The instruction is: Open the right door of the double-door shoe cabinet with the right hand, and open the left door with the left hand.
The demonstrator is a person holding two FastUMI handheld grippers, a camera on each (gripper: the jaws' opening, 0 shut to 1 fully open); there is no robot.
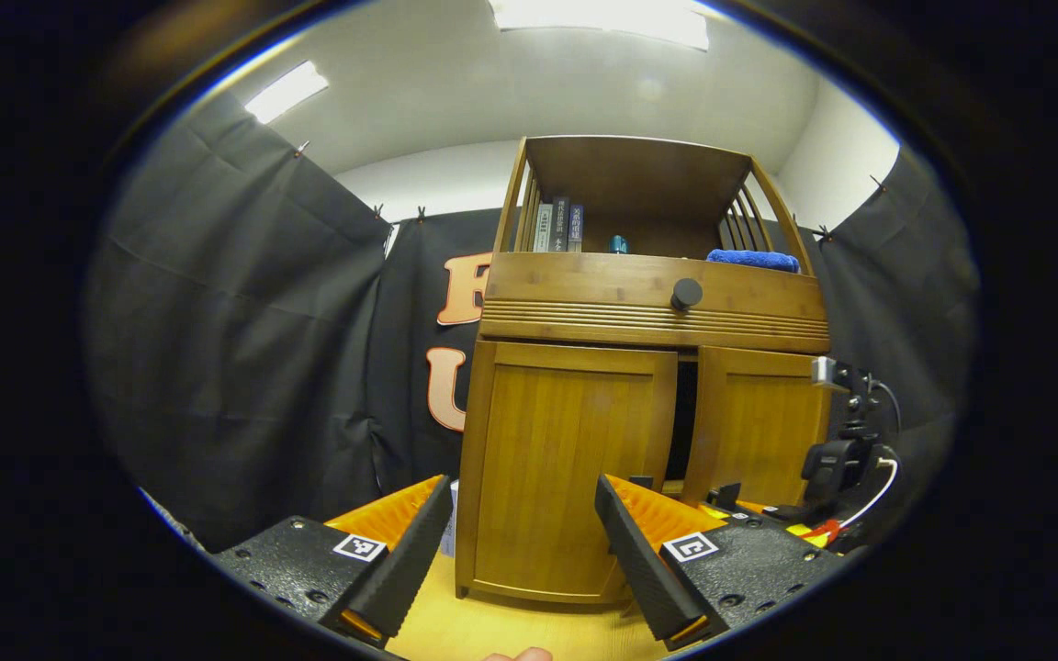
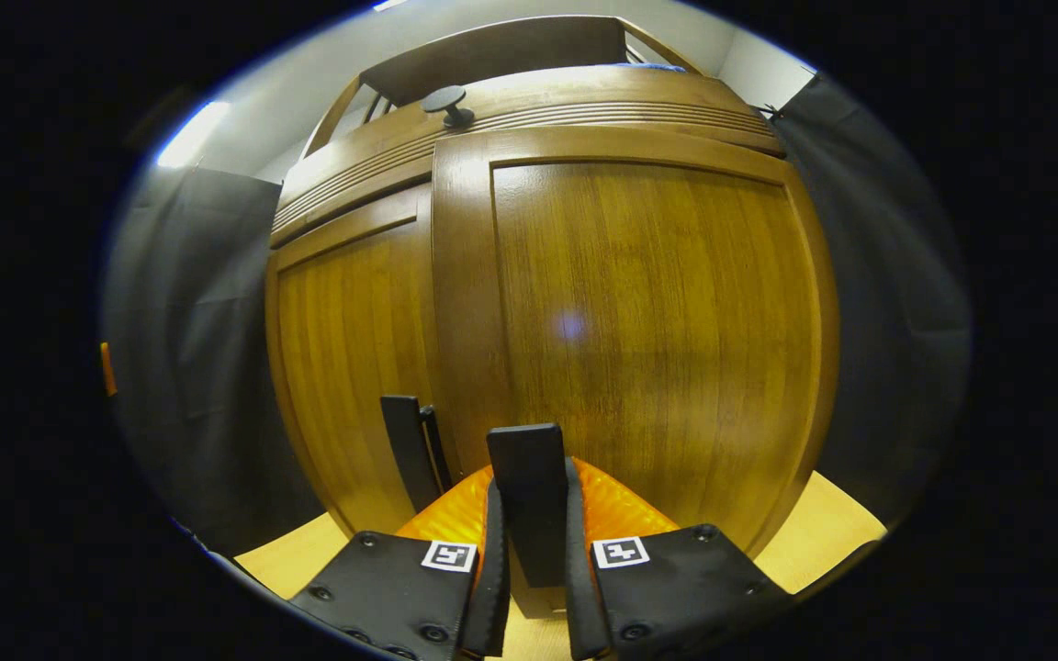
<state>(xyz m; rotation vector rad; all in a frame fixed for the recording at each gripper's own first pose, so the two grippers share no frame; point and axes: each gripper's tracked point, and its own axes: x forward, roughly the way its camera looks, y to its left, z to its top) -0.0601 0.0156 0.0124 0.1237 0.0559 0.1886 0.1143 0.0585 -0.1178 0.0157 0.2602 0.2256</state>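
**Shoe cabinet (image 1: 584, 275), double-door.** It stands at 12 o'clock in the left gripper view.

- **Doors, two.** The left door (image 1: 566, 459) is seen closed. The right door (image 2: 658, 321) appears slightly ajar, with a dark gap at its inner edge.
- **Handles, two.** The right door's handle (image 2: 526, 459) is at 6 o'clock in the right gripper view. The left door's handle (image 2: 408, 445) is at 7 o'clock, untouched.
- **Grippers, two.**
  - The right gripper (image 2: 534, 551) has its fingers drawn narrow and pressed on the right door's handle.
  - The left gripper (image 1: 522, 487) has its fingers spread wide and holds nothing. It is set before the left door, apart from it.
- **Drawer knob (image 1: 686, 294), one.**
- **Blue cloth (image 1: 754, 260), one,** on the shelf at 1 o'clock.
- **Books (image 1: 557, 228),** about three; the count is uncertain.

**Risks, as judged.**
- The thin handle may be lost from the right grip if the pull is made straight rather than along the hinge arc.
- The light cabinet may be dragged or tipped by a hard pull.
- The two grippers may be brought into collision at the centre when the left door's handle is approached.
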